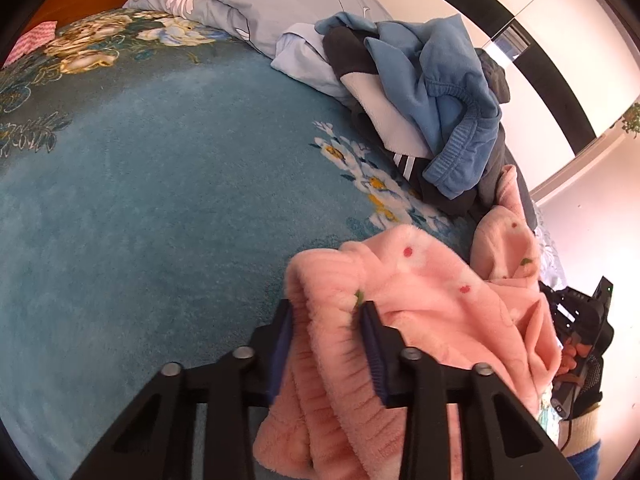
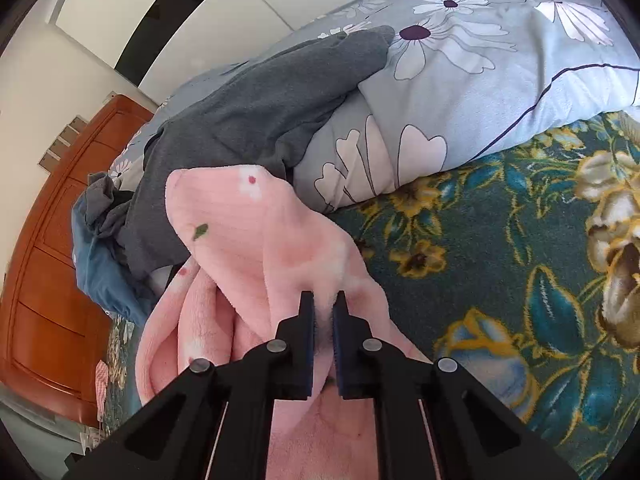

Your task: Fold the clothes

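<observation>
Garment (image 1: 420, 292) stretched crosswise between tongs

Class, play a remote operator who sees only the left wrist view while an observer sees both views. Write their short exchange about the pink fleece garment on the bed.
Operator: My left gripper clamps a ribbed edge of the pink fleece garment. Is the right gripper gripping too?
Observer: Yes. The right gripper is shut on a pinch of the same pink fleece.
Operator: What lies beyond that gripper?
Observer: A grey garment draped over the flowered quilt.
Operator: Any furniture on that side?
Observer: An orange wooden cabinet stands past the bed's edge.
</observation>
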